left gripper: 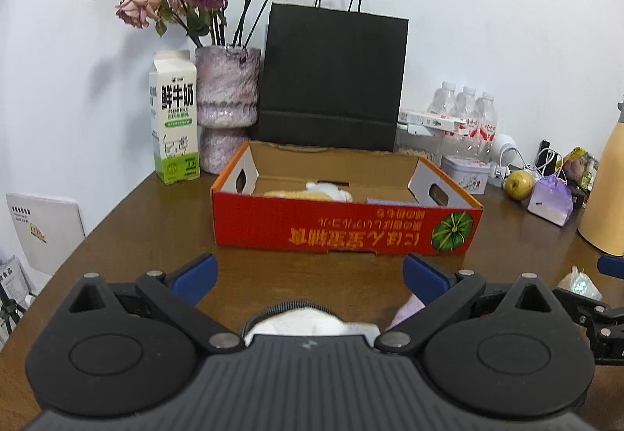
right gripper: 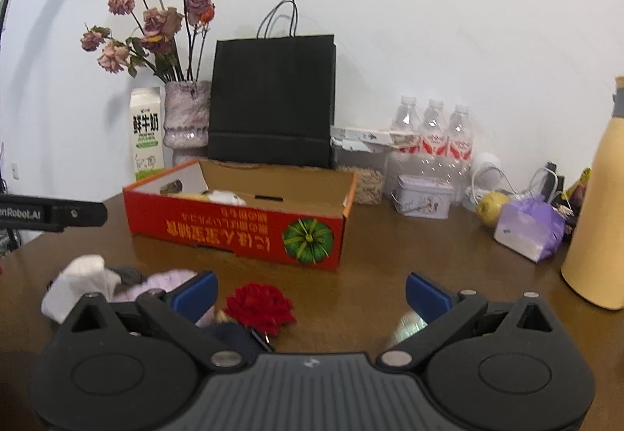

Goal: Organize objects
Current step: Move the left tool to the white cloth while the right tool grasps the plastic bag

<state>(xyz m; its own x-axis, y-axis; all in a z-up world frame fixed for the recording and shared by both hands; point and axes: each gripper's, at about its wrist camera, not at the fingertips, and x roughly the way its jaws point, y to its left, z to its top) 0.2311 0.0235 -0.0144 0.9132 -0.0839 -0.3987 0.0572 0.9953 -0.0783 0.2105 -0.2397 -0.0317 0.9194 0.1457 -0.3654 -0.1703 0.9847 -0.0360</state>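
Brown tabletop (left gripper: 128, 232) crowded along the back wall. Red cardboard box (left gripper: 347, 222) near the middle, open top, long axis running left to right, printing upside down, pumpkin picture at its right end; plush toy (left gripper: 312, 193) lying inside. Black paper bag (left gripper: 331, 80) upright just behind. Closer in, white sock (right gripper: 78, 281) beside lilac cloth (right gripper: 167, 279). Red fabric rose (right gripper: 259, 306) lying flat between blue fingertips. Left claw (left gripper: 310, 275) released, holding nothing. Right claw (right gripper: 312, 292) likewise spread wide.

The milk carton (left gripper: 174, 123) reads "鲜牛奶" above smaller "FRESH MILK", the black bar (right gripper: 52, 214) at the right-wrist view's left edge shows "nRobot.AI", and the red cardboard box (left gripper: 347, 226) carries upside-down orange characters too blurred to read.
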